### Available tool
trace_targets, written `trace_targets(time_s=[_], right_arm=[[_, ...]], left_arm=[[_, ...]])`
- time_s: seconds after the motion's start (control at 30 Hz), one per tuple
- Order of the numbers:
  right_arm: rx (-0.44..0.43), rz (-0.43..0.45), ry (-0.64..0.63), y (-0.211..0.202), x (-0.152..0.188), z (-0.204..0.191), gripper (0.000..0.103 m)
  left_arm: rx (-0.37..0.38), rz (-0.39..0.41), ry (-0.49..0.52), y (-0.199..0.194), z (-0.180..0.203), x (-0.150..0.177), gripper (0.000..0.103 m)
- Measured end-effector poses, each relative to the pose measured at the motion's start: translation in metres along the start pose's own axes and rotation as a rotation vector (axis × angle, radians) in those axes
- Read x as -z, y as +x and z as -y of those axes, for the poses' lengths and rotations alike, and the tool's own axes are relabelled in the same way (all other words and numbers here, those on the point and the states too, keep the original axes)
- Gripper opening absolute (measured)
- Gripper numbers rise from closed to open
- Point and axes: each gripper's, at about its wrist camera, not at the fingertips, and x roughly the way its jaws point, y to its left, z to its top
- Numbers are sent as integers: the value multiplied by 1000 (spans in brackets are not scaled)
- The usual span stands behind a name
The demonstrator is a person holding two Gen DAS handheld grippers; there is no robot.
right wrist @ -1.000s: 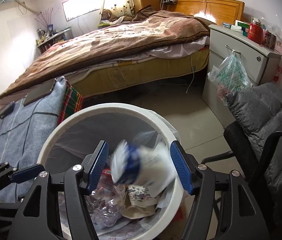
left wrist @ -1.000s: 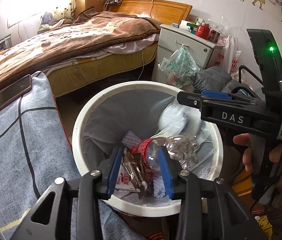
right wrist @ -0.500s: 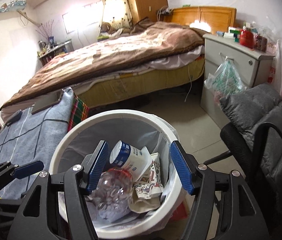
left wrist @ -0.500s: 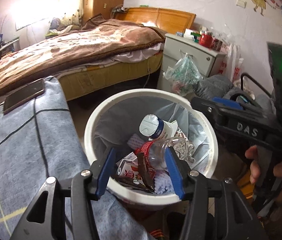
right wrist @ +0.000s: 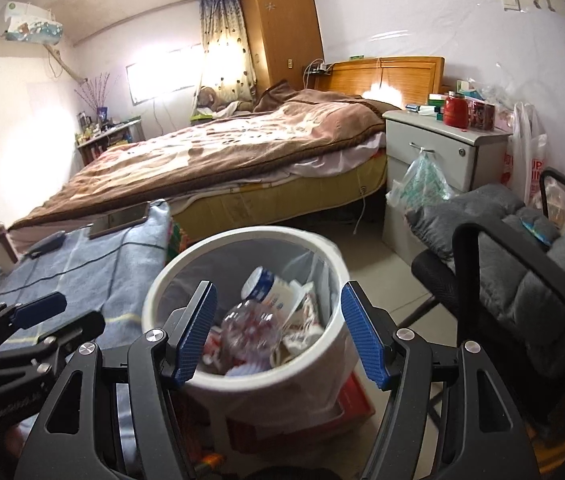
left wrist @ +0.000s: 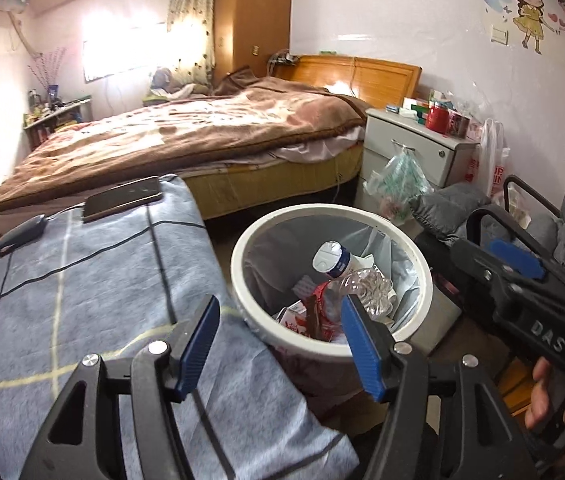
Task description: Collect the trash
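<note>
A white round trash bin (left wrist: 334, 209) with a grey liner stands on the floor beside the table. Inside lie a crushed clear bottle (left wrist: 368, 284) with a red label, a white bottle (left wrist: 328, 258) with a blue band, a brown wrapper (left wrist: 311, 312) and cartons. My left gripper (left wrist: 278, 320) hangs above the bin's near rim, its jaws opening with nothing between them. My right gripper (right wrist: 278, 304) hovers open and empty over the bin (right wrist: 258, 233), with the clear bottle (right wrist: 246, 326) and white bottle (right wrist: 270, 286) below it.
A blue-grey checked cloth (left wrist: 82, 280) covers the table left of the bin, with a phone (left wrist: 122, 198) on it. Behind are a bed (left wrist: 202, 136), a nightstand (left wrist: 410, 148) with a hanging plastic bag (left wrist: 400, 184), and a grey padded chair (right wrist: 522, 272) at the right.
Both grippers have drawn back and up from the bin. The left jaws widened off the clear bottle and wrapper. The white bottle dropped from between the right fingers into the bin.
</note>
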Motion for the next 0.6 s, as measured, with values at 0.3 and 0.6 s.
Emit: trace_targets(time_s=[0.3, 0.6], right_arm=[[35, 41, -6, -27, 23, -7, 66], [54, 60, -20, -36, 37, -13, 66]], left_arm=[[-84, 82, -7, -31, 2, 24, 65], [-81, 105, -24, -43, 4, 39, 65]])
